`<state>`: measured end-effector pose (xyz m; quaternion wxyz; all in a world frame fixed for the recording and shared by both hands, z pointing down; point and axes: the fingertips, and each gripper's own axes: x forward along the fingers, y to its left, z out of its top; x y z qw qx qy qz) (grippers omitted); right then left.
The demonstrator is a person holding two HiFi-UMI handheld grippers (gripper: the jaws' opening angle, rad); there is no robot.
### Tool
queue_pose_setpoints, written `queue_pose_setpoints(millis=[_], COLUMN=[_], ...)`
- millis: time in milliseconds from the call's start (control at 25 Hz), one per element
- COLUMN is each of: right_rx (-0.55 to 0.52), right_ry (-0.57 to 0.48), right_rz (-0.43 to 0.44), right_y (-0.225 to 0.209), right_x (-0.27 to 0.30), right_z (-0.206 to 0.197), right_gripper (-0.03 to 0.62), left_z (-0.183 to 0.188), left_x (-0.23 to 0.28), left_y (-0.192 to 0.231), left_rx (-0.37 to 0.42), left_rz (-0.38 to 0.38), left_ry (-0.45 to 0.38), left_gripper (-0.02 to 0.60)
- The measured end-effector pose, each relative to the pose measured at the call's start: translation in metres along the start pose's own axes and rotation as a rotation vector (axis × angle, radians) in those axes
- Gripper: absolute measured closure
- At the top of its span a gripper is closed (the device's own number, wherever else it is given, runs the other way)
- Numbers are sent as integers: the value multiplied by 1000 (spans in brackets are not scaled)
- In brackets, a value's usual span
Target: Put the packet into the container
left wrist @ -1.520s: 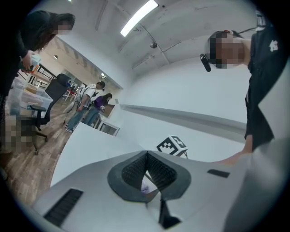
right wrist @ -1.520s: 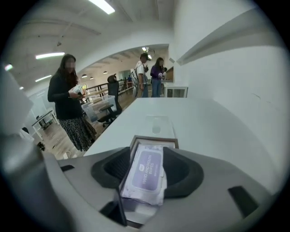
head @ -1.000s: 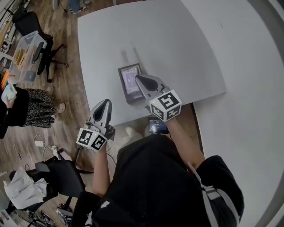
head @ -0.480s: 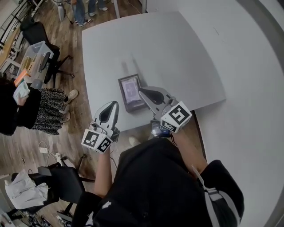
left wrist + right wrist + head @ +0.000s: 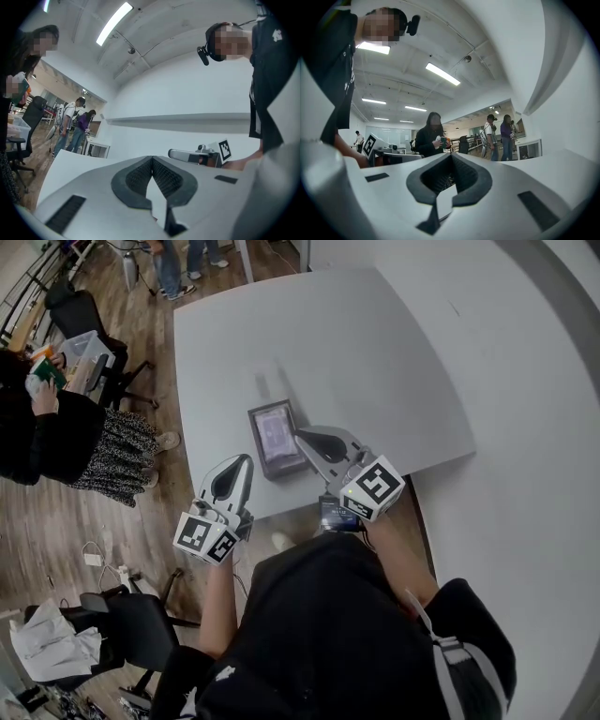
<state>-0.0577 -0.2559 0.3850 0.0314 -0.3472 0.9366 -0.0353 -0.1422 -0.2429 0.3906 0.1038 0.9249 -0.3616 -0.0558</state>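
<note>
A dark rectangular container point(image 5: 254, 439) lies near the front edge of the white table point(image 5: 356, 352), and a purple-grey packet point(image 5: 277, 432) lies flat inside it. My right gripper point(image 5: 303, 435) is shut and empty, with its tip by the container's right rim. My left gripper point(image 5: 241, 462) hangs over the table's front edge, left of the container, also shut with nothing in it. In the left gripper view the jaws point(image 5: 152, 158) meet at their tips, and the right gripper point(image 5: 190, 155) shows beyond them. In the right gripper view the jaws point(image 5: 451, 155) are closed.
A small dark device point(image 5: 336, 513) sits below the table edge by my right hand. Office chairs point(image 5: 89, 324) and a person in black point(image 5: 56, 432) stand on the wooden floor to the left. More people point(image 5: 178, 259) stand beyond the table's far end.
Both grippers have drawn back toward my body and risen a little. The right tip has come off the container to its right rim. The person at left has stepped closer.
</note>
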Motion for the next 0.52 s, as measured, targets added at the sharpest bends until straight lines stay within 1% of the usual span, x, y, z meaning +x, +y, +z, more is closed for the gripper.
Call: queue_pose_setpoints(millis=[520], right_rx=[9], right_ry=[-5], right_rz=[-13], right_y=[-2], right_x=[-5], right_z=[-2], right_gripper=[572], left_z=[1], left_x=[-3], left_y=[-5], left_rx=[-2], left_rz=[7], left_ry=[-3], left_gripper=[574])
